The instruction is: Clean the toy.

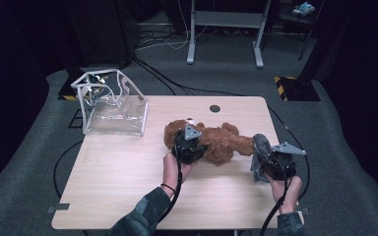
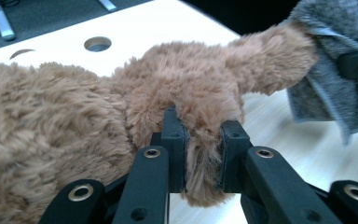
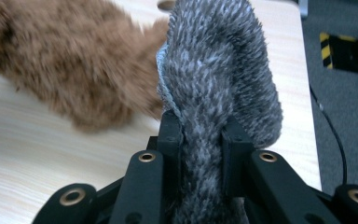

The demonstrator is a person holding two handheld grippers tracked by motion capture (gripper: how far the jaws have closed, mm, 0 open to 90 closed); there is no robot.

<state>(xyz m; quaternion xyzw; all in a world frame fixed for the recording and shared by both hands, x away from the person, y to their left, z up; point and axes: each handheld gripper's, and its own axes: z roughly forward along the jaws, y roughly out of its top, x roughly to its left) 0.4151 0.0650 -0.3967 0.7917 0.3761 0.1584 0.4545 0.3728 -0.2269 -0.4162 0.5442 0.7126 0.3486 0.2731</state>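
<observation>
On the table [image 1: 128, 172], right of centre, lies the brown plush bear [image 1: 216, 140]. A clear box [image 1: 113, 103] stands far left, seemingly unused so far. The left gripper [image 2: 200, 154] clamps a bear limb; the right gripper [image 3: 200, 154] clamps the grey fuzzy cloth [image 3: 219, 74] touching the bear's right end. Both grasps appear complete; the rest cannot be judged.

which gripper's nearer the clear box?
Left. The left gripper sits mid-table, clamped on the brown plush toy; the right gripper is far right of the clear box.
</observation>
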